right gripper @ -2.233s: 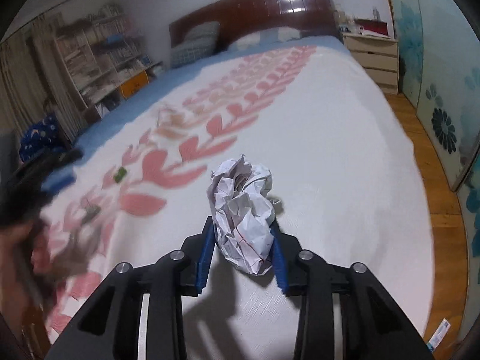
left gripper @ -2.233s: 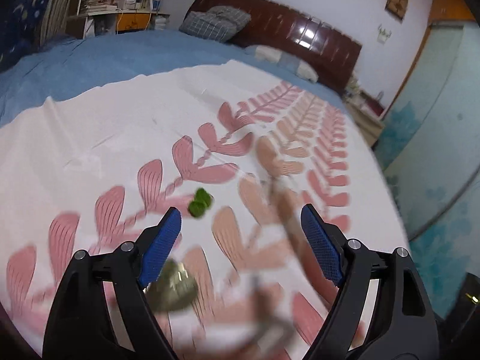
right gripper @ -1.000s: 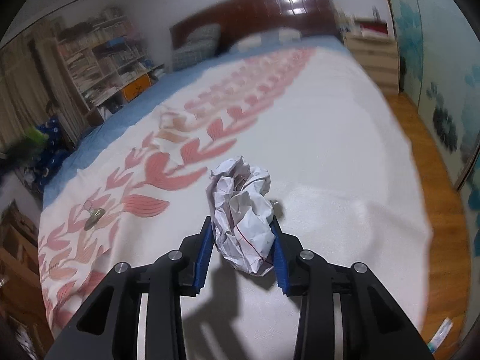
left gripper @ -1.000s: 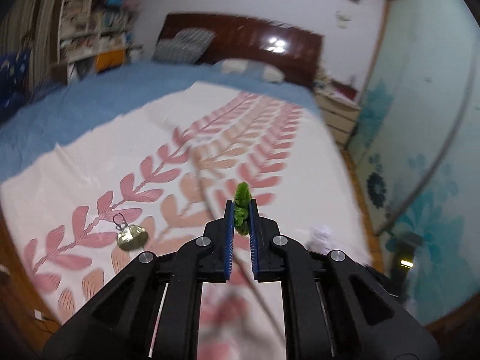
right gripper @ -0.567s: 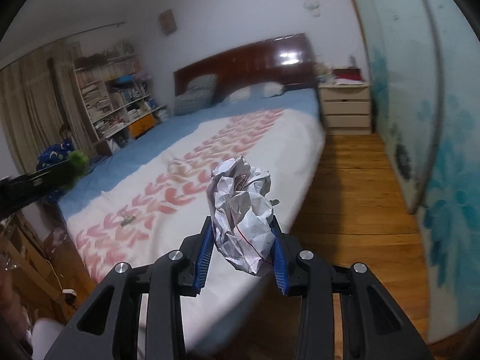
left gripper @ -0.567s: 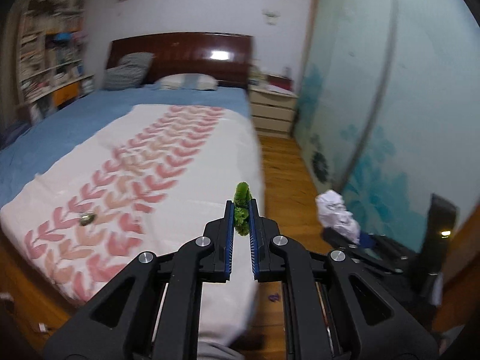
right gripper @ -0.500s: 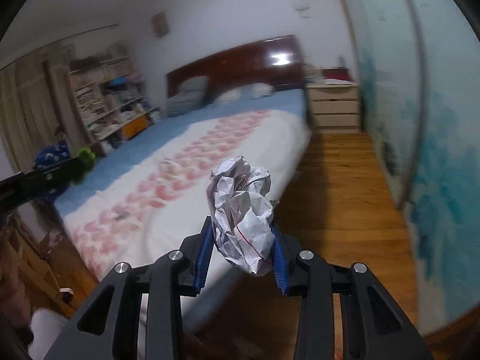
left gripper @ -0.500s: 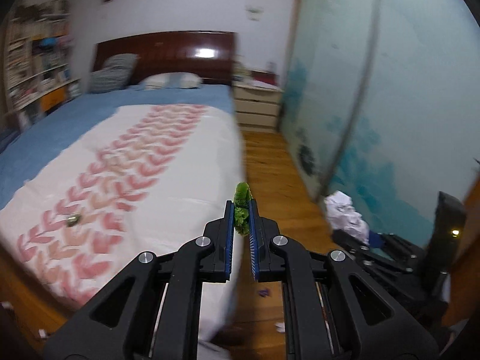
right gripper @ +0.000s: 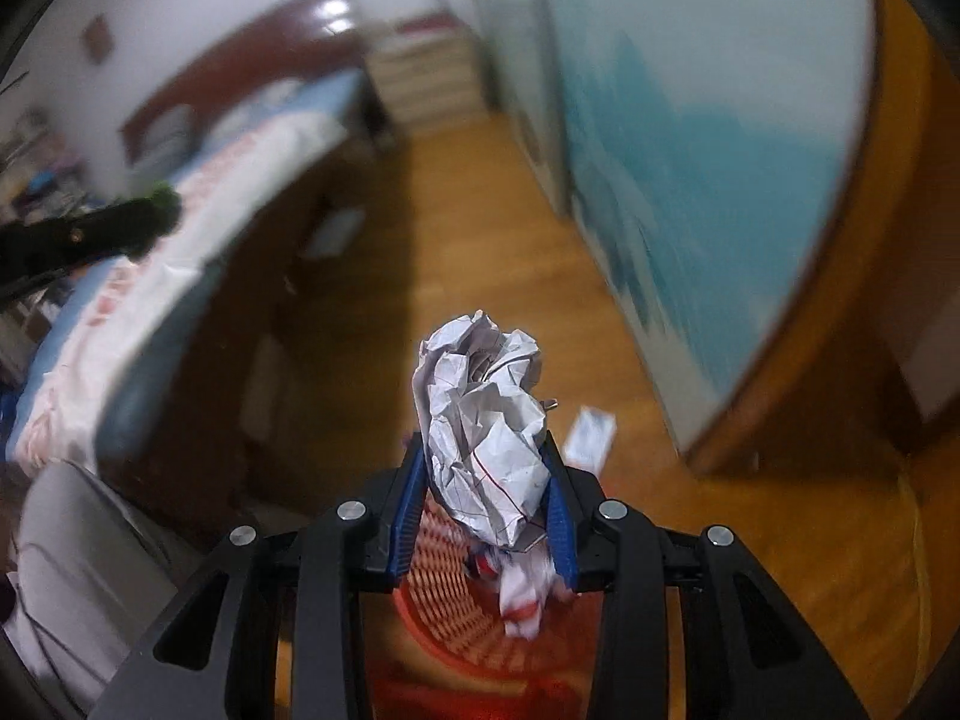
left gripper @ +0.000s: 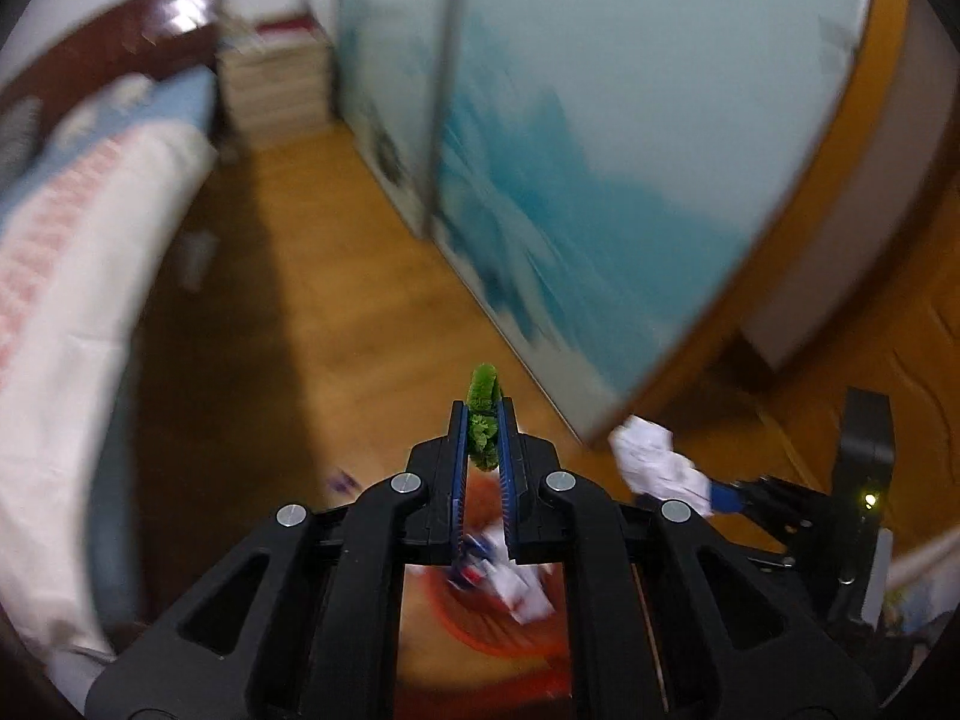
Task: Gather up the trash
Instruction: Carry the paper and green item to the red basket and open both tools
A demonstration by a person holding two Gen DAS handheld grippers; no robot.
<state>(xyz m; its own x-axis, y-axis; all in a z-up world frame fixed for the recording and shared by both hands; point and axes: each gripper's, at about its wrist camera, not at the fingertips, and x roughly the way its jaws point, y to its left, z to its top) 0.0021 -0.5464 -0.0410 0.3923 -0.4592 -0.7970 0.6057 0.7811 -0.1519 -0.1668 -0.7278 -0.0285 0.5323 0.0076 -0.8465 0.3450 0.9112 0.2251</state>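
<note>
We see both grippers tilted down over a red mesh basket (right gripper: pixel 444 588) at the lower centre of each frame. The left gripper (left gripper: pixel 481 438) pinches a fuzzy green scrap (left gripper: pixel 482 414) between nearly closed jaws at mid-frame, and the right gripper (right gripper: pixel 486 498) clamps a crumpled white paper ball (right gripper: pixel 483 420) with red lines. Blurred white and blue litter (right gripper: pixel 522 588) lies in the basket.

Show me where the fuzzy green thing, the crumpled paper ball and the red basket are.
fuzzy green thing (left gripper: pixel 483 420), left wrist view, its middle between the pads.
crumpled paper ball (right gripper: pixel 486 426), right wrist view, centre of the wad.
red basket (right gripper: pixel 444 594), right wrist view, its lattice wall.
</note>
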